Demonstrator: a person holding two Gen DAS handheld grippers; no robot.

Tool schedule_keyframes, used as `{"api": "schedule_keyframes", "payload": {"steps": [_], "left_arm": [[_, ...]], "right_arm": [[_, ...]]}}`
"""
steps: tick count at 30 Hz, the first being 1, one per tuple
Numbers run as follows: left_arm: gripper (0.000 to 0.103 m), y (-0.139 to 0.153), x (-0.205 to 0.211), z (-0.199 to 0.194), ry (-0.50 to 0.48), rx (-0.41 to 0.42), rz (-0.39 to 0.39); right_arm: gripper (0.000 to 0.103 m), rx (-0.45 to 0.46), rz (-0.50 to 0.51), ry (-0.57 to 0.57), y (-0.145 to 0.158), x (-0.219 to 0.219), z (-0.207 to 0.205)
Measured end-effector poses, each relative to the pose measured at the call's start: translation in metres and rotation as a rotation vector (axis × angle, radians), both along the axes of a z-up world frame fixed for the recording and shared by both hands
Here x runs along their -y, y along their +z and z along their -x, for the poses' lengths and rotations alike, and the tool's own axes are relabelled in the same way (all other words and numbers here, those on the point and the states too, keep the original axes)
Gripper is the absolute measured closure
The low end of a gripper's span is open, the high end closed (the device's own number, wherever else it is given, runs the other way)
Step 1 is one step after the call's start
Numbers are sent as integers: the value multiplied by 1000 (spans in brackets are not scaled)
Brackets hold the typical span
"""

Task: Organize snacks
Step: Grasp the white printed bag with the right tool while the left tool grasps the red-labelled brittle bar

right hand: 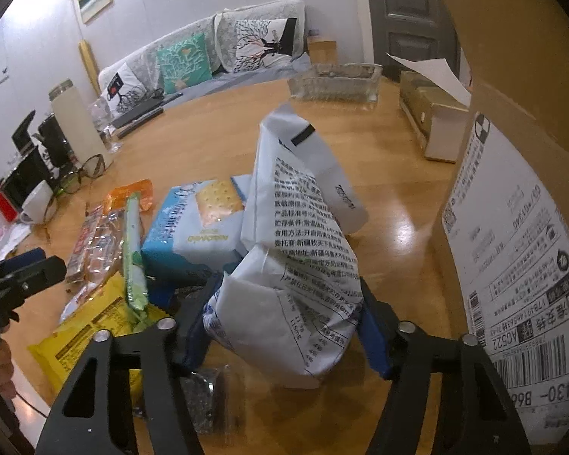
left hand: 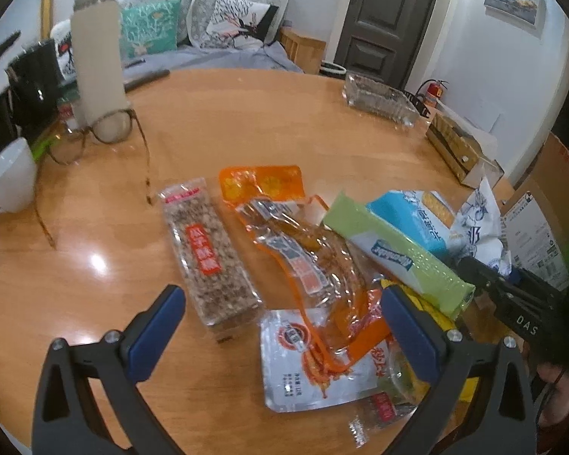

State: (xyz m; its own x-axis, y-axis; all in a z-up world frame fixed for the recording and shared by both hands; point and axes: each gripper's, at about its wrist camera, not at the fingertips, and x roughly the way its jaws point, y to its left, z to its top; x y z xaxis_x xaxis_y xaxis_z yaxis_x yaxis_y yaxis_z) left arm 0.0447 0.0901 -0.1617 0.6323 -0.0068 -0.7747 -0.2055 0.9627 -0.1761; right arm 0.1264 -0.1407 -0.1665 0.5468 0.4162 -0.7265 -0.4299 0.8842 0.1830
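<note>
Snack packs lie heaped on the round wooden table (left hand: 246, 121): a nut bar in clear wrap (left hand: 205, 254), an orange-and-clear packet (left hand: 284, 242), a silver pouch (left hand: 303, 364), a green wafer pack (left hand: 398, 254), a blue cracker pack (right hand: 193, 227) and a yellow pack (right hand: 87, 326). My left gripper (left hand: 280, 295) hangs open just above the orange packet and silver pouch, its fingers astride them. My right gripper (right hand: 288, 303) is shut on a white printed snack bag (right hand: 296, 246), which stands upright and crumpled between the blue pads. A large cardboard box (right hand: 512, 227) stands close on the right.
Eyeglasses (left hand: 106, 132), a white cup (left hand: 11, 178), a beige bottle (left hand: 95, 60) and a black mug (left hand: 34, 87) crowd the table's left side. A glass tray (left hand: 379, 98) and a long gold box (left hand: 455, 148) sit at the far right edge. A sofa lies beyond.
</note>
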Motion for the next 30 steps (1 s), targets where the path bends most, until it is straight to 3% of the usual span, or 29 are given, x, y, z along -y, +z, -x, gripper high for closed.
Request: {"api": "schedule_keyframes", "payload": {"steps": [2, 5, 9, 12, 13, 16, 20, 23, 30], "left_arm": [[1, -3, 1, -2, -4, -6, 10], [1, -8, 1, -3, 0, -11, 3], [1, -11, -9, 0, 43, -7, -55], [1, -15, -23, 1, 84, -20, -34], [3, -15, -26, 1, 89, -20, -30], [36, -20, -32, -2, 109, -38, -36], [52, -21, -36, -2, 145, -24, -62], [59, -21, -39, 2, 123, -22, -76], [60, -22, -59, 14, 47, -18, -80]], "right_arm": [[66, 17, -7, 12, 3, 0, 5], [73, 9, -43, 10, 5, 8, 12], [74, 4, -49, 25, 7, 17, 23], [74, 16, -10, 41, 7, 16, 32], [73, 22, -4, 40, 7, 16, 35], [69, 19, -11, 20, 6, 16, 37], [66, 52, 13, 0, 7, 11, 40], [62, 66, 21, -22, 7, 6, 40], [53, 90, 10, -60, 10, 0, 29]]}}
